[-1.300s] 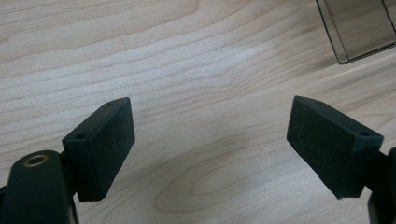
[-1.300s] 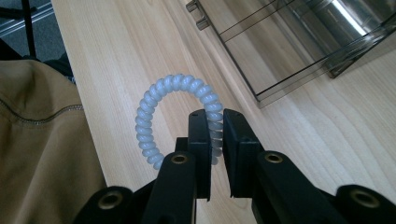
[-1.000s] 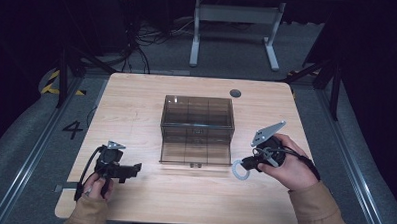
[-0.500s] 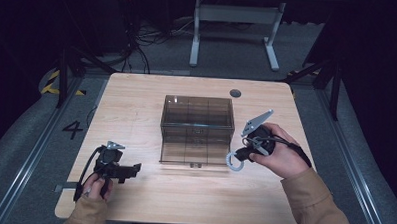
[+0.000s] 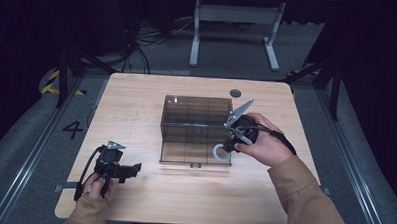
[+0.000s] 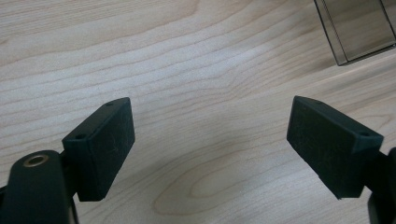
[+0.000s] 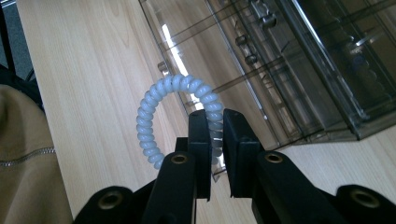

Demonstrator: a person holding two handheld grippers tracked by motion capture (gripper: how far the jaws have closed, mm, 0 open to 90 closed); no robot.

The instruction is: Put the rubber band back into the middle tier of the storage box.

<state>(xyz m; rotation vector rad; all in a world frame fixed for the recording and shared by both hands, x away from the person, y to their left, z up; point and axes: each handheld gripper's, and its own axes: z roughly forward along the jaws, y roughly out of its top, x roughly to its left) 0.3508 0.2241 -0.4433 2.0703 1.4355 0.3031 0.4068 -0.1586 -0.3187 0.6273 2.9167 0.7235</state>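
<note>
right hand-held gripper [image 7: 215, 140] clenched on pale coil hair tie [image 7: 161, 112], held at the smoky compartment box [image 5: 196, 129] rim, likely for dropping in | left hand-held gripper [image 6: 210, 149] released, parked over table [image 5: 136, 105]

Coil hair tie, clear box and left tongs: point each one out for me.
Coil hair tie [image 7: 154, 100], right gripper view, on the top-left arc of the pale coil loop.
Clear box [image 5: 186, 119], high view, on its smoky divided lid.
Left tongs [image 6: 210, 140], left gripper view, midway between the two open black jaws.
</note>
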